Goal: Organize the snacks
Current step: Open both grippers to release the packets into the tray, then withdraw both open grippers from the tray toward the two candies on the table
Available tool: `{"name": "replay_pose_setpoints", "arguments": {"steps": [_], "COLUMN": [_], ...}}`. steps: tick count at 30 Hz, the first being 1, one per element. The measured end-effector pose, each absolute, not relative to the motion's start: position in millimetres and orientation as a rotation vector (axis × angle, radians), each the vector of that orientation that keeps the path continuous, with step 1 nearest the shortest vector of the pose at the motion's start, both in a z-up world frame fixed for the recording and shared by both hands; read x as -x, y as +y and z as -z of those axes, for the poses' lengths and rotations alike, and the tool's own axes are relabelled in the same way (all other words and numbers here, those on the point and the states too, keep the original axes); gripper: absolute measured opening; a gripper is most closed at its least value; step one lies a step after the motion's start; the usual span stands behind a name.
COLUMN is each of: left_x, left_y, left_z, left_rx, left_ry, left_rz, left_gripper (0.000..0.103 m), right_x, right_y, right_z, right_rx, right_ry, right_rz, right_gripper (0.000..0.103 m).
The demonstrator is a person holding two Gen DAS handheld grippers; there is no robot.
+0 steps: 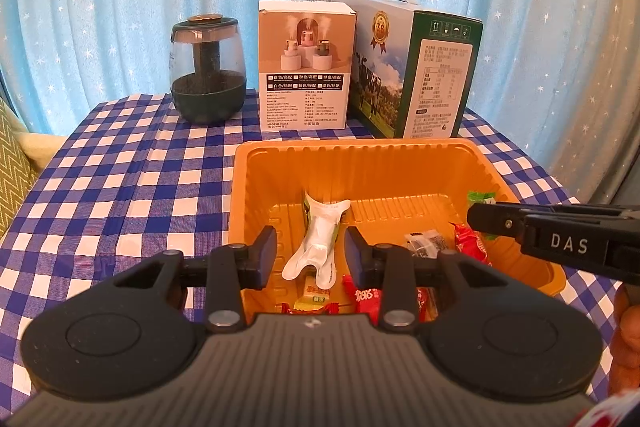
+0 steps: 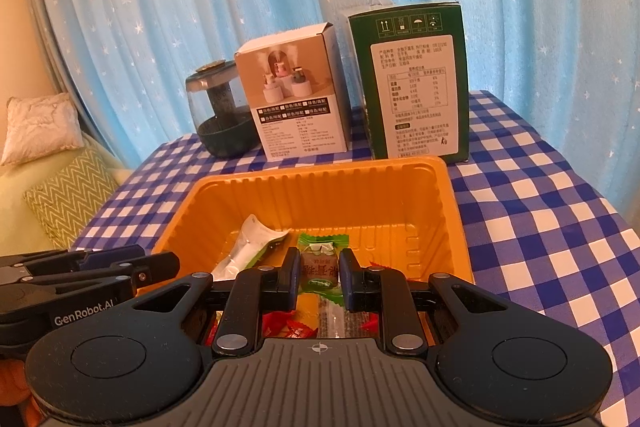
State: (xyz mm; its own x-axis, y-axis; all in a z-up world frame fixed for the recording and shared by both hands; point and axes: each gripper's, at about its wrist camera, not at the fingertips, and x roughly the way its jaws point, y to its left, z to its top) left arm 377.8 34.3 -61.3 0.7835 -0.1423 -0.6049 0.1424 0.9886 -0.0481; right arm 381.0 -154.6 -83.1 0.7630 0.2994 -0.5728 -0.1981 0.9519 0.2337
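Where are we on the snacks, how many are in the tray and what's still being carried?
Several wrapped snacks already lie in the orange tray, including a white pouch and red packets. The right gripper holds a green-wrapped candy over the tray, not yet dropped. The left gripper is open and empty. No loose snacks show on the tablecloth.

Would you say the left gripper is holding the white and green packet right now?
No, the left gripper is open, its fingers apart on either side of the white and green packet in the orange tray.
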Motion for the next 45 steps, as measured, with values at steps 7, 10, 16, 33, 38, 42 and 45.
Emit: {"name": "replay_pose_setpoints", "arguments": {"steps": [7,10,16,33,38,42,45], "left_x": [-377,-377,-377,-374,-369,-362,-357], "left_y": [34,34,34,32,29,26,25], "left_z": [63,64,66,69,69,69,68], "left_rx": [-0.003,-0.004,-0.008,-0.014,-0.016,-0.019,-0.016], "left_ry": [0.656,0.656,0.664,0.67,0.672,0.67,0.669], "left_rz": [0.153,0.153,0.147,0.153,0.16,0.165,0.161], "left_gripper": [0.033,0.033,0.033,0.043,0.053,0.063,0.072], "right_x": [-381,-381,-382,-380,-377,-370,-364], "right_y": [-156,-158,-167,-188,-190,-193,-198], "right_z": [82,82,82,77,77,74,72], "right_rx": [-0.178,-0.208,-0.278,-0.315,-0.304,-0.284,-0.278], "right_ry": [0.645,0.635,0.598,0.584,0.583,0.57,0.561], "right_rz": [-0.268,-0.286,-0.273,-0.192,-0.185,-0.177,-0.168], "right_gripper": [0.021,0.021,0.076,0.076,0.076,0.076,0.076]}}
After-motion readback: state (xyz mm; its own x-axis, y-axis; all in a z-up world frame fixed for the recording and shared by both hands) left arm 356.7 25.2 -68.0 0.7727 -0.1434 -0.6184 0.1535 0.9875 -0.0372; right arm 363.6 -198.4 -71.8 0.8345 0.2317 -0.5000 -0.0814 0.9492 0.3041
